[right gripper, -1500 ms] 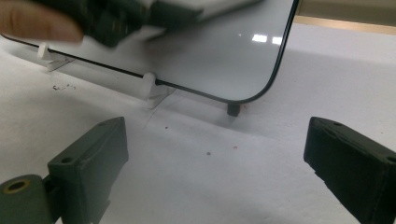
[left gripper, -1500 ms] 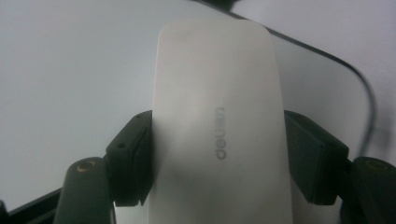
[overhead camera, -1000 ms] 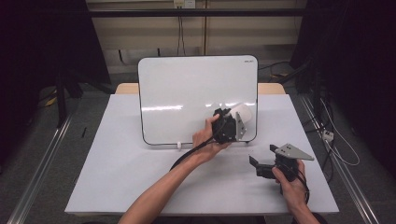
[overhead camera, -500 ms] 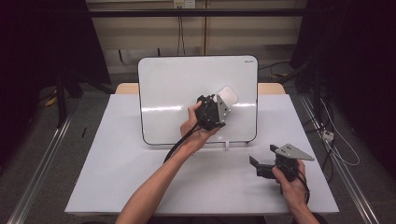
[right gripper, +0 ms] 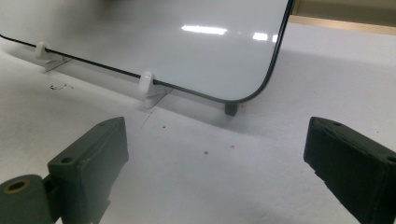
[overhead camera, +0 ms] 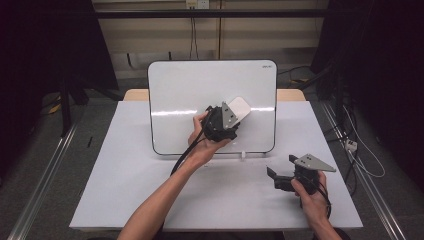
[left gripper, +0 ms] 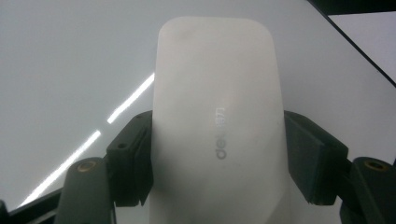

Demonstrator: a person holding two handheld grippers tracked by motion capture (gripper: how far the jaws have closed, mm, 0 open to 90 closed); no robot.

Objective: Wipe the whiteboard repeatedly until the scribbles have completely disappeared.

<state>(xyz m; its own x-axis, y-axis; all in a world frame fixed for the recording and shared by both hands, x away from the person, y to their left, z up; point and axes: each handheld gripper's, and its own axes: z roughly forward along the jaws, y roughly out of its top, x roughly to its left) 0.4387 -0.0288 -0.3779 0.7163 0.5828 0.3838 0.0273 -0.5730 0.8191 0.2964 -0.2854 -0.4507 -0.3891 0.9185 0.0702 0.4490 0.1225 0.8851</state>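
In the centre of the high view, my left gripper point(overhead camera: 234, 114) clamps a white rounded plastic eraser point(left gripper: 217, 130) against the glossy white board with black edge point(overhead camera: 185, 95). Lower right, my right gripper point(overhead camera: 280, 179) rests on the white table point(overhead camera: 125, 175), jaws wide apart.
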